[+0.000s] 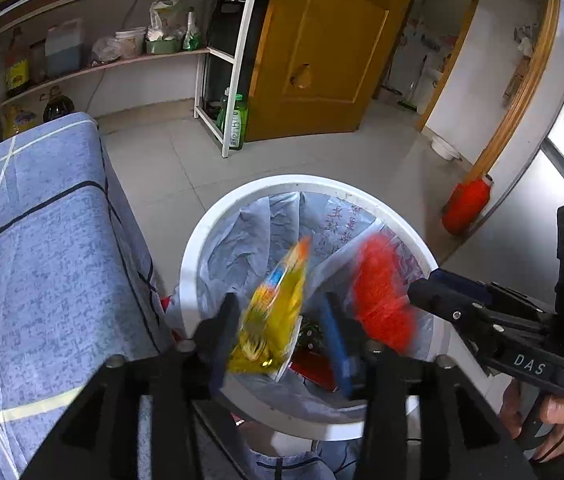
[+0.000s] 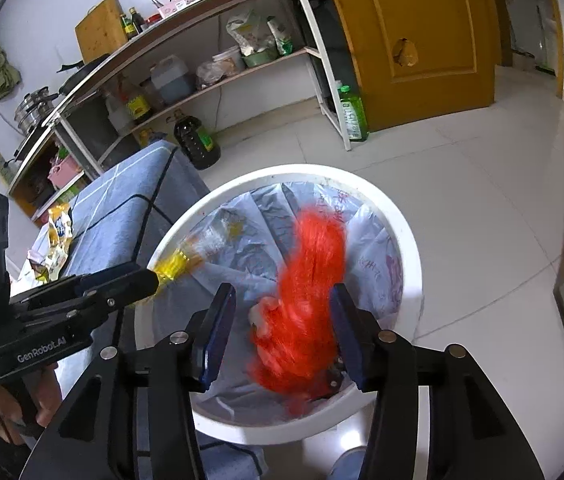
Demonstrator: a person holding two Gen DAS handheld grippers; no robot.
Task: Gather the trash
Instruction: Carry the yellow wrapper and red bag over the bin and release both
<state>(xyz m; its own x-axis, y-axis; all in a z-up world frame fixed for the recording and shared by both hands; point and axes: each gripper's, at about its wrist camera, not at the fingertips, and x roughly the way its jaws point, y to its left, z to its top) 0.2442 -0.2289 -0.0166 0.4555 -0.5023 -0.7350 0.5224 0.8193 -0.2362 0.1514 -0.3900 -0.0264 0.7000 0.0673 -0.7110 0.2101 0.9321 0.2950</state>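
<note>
A white round trash bin [image 1: 192, 264] lined with a pale plastic bag stands on the floor; it also shows in the right wrist view [image 2: 410, 248]. My left gripper [image 1: 280, 330] is open above the bin, and a blurred yellow snack wrapper [image 1: 274, 316] is between its fingers, falling. My right gripper [image 2: 282, 332] is open above the bin, and a blurred red plastic bag [image 2: 306, 312] drops between its fingers. The red bag [image 1: 382, 296] and the right gripper [image 1: 422, 296] show in the left wrist view. The left gripper [image 2: 150, 280] and the wrapper [image 2: 178, 264] show in the right wrist view.
A table with a blue cloth [image 1: 42, 248] stands left of the bin, with more yellow wrappers [image 2: 56, 240] on it. A shelf rack [image 1: 218, 52] with bottles stands behind. A green bottle [image 2: 352, 114], a yellow door [image 1: 322, 48] and a red container [image 1: 468, 204] are farther off.
</note>
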